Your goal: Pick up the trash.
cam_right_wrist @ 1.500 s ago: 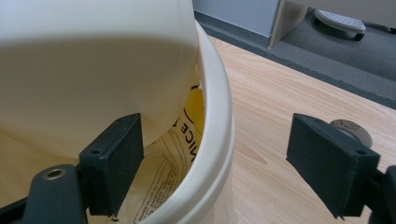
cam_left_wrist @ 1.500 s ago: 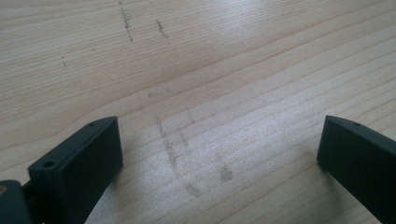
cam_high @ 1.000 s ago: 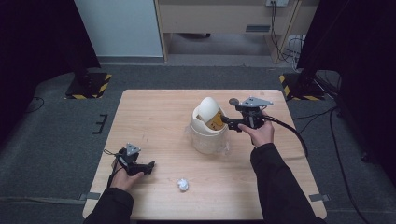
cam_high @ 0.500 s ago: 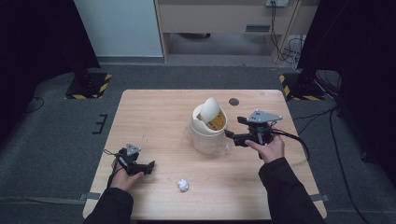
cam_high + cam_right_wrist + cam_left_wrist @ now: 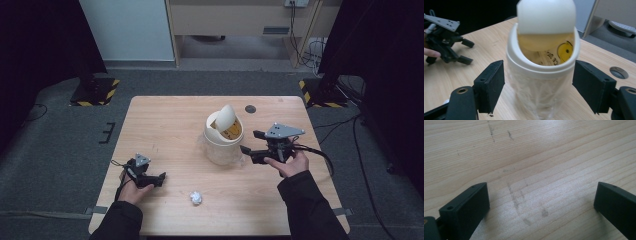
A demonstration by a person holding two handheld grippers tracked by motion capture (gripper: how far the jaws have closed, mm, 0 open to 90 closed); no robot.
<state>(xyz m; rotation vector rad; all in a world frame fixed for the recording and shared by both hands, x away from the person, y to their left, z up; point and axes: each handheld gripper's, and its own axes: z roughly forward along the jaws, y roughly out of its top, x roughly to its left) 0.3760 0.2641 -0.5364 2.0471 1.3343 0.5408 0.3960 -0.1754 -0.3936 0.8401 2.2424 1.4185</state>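
Note:
A white swing-lid bin (image 5: 223, 137) with a clear liner stands mid-table, its lid tipped up over a yellowish inside. My right gripper (image 5: 251, 142) hovers just right of it, pointing at its side. In the right gripper view the bin (image 5: 544, 62) stands in front of the right gripper (image 5: 539, 75), framed by both jaws, and neither pad touches it. These jaws have just been closing a little and are still wide apart. My left gripper (image 5: 157, 179) rests on the table at the front left, open (image 5: 541, 197) over bare wood. It shows again as the left gripper (image 5: 449, 47) farther off.
A crumpled white paper ball (image 5: 196, 198) lies near the front edge of the wooden table (image 5: 170, 125), between my two hands. A round cable hole (image 5: 250, 109) sits at the back, behind the bin. Dark floor surrounds the table.
My right gripper has drawn back from the bin's far right side towards the person and a little outward. The bin's lid now stands more upright. The left hand has stayed put.

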